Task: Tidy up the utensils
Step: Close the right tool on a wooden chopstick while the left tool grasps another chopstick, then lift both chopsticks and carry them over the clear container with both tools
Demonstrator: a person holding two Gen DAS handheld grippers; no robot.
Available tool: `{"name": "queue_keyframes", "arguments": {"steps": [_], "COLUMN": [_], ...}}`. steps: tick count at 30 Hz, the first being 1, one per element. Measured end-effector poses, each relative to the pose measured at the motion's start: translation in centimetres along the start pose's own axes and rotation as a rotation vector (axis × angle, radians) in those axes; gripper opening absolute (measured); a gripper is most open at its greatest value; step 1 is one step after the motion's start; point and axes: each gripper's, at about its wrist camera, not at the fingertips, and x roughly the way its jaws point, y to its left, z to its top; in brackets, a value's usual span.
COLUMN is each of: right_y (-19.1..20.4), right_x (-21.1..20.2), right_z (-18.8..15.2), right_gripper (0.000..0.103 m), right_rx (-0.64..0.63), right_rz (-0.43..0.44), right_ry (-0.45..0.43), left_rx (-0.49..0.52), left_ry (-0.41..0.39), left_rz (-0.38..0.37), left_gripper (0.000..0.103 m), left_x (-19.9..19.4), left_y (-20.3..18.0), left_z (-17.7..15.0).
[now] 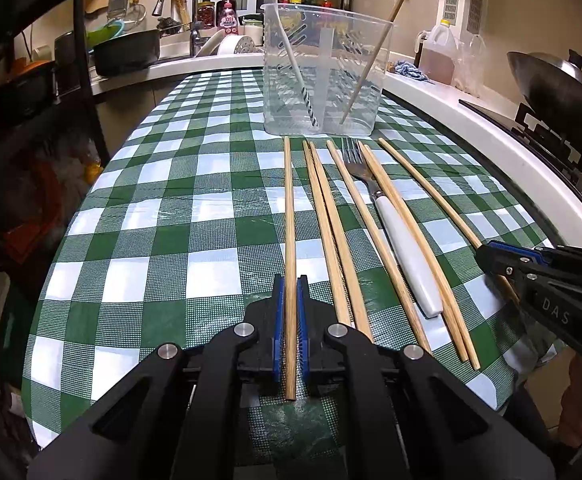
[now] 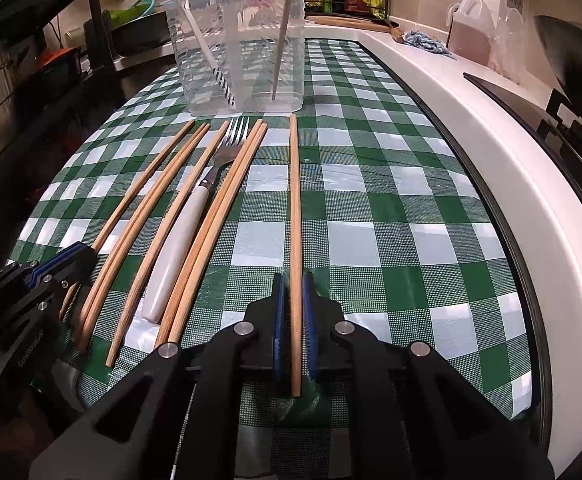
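Observation:
A clear plastic utensil holder [image 1: 325, 72] [image 2: 237, 48] stands at the far end of the green checked tablecloth, holding a white spoon [image 1: 287, 52] and one chopstick [image 1: 371, 56]. Several wooden chopsticks and a white-handled fork [image 1: 395, 232] [image 2: 187, 232] lie in a row before it. My left gripper [image 1: 290, 280] is shut on the leftmost chopstick [image 1: 289, 208] near its near end. My right gripper [image 2: 294, 278] is shut on the rightmost chopstick [image 2: 295, 192]; it also shows in the left wrist view [image 1: 487, 256].
A white counter edge [image 2: 491, 152] runs along the right, with a wok [image 1: 559, 92], stove and oil jug [image 1: 439, 52]. A sink with faucet [image 1: 179, 4], pans and a black rack [image 1: 83, 80] stand at the left and back.

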Motion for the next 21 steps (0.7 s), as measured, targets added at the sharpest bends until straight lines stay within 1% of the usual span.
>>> {"name": "queue_keyframes", "arguments": {"steps": [10, 16, 21], "right_y": [0.2, 0.0, 0.3], "right_x": [0.0, -0.2, -1.9], "right_z": [0.0, 0.1, 0.4], "right_gripper": [0.008, 0.006, 0.006], "right_rx": [-0.014, -0.001, -0.010], "right_rz": [-0.010, 0.024, 0.028], "right_ry": [-0.010, -0.007, -0.066], "left_rx": [0.010, 0.005, 0.003], "left_ry": [-0.013, -0.013, -0.044], "left_rz": [0.006, 0.003, -0.007], "left_gripper": [0.006, 0.006, 0.006], "left_x": [0.1, 0.0, -1.3], "left_y": [-0.3, -0.2, -0.2], "left_z": [0.0, 0.1, 0.6]}}
